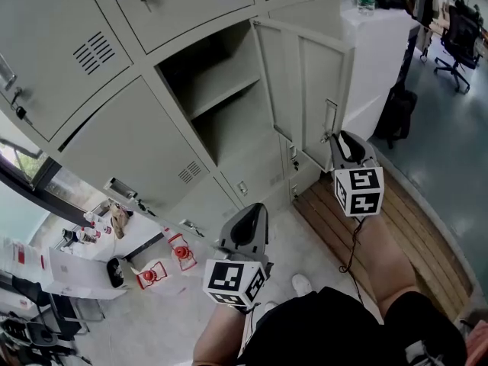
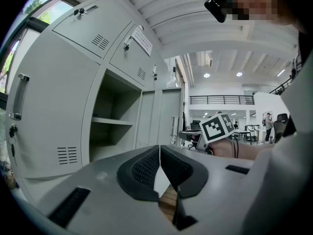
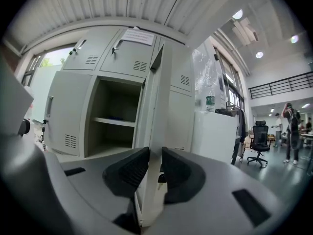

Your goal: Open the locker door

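Door (image 1: 313, 75), open: right gripper (image 3: 155, 156) clamped on its edge.
I grip there for leverage; left gripper (image 2: 160, 151) idle, jaws together, empty.

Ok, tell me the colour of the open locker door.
The locker door is plain pale grey; the head view shows it best.

Locker door (image 3: 164, 92): standing edge-on between the right gripper's (image 3: 155, 153) jaws.
Open compartment (image 3: 105, 141): lying left of that gripper, behind the door.
Shelf (image 3: 115, 122): sitting inside the compartment.
Office chair (image 3: 259, 141): standing well off to the gripper's right.
Left gripper (image 1: 253, 210): hanging left of the right one, nearer the person.
Wooden platform (image 1: 324, 208): lying beneath the right gripper.
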The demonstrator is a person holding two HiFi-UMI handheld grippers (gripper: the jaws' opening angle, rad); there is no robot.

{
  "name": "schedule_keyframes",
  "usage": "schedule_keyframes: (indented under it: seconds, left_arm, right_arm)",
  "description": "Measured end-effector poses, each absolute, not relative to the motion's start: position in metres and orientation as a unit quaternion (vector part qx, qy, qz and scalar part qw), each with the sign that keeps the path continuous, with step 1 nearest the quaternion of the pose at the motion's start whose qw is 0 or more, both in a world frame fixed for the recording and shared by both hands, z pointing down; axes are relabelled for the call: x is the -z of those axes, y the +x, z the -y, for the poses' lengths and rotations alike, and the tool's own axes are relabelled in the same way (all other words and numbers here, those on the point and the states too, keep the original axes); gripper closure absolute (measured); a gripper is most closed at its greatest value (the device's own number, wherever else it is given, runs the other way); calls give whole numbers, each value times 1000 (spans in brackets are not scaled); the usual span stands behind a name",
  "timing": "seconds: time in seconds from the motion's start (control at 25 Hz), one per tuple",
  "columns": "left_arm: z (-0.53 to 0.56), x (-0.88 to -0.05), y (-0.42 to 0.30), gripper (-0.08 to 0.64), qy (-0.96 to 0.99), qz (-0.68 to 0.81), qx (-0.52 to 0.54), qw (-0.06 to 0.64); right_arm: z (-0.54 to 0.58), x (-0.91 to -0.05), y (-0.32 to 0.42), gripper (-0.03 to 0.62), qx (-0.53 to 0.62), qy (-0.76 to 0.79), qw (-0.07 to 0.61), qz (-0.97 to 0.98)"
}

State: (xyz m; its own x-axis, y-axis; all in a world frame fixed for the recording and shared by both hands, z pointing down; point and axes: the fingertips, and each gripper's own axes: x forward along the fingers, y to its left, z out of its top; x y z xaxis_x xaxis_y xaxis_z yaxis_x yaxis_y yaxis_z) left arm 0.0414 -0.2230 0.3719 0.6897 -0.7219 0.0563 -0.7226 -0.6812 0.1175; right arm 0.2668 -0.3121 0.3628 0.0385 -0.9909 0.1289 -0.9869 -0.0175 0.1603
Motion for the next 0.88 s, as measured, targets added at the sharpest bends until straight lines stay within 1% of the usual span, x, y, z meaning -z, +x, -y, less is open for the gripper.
schedule_keyframes:
  seconds: [0.12, 0.52, 0.68, 0.88]
  left_arm:
    - [228, -376, 46, 540, 916, 394, -4, 69]
    - [238, -380, 57, 540, 917, 391, -1, 75]
    - [238, -378, 55, 540, 918, 390, -1, 74]
    - [235, -375, 47, 540, 919, 388, -2, 71]
  right_arm:
    - [316, -363, 279, 476, 10, 720, 103, 686]
    - [322, -364, 292, 488, 12, 725, 107, 680]
    - [320, -363, 296, 529, 15, 734, 107, 671]
    - [312, -358, 294, 538, 15, 739, 102, 666]
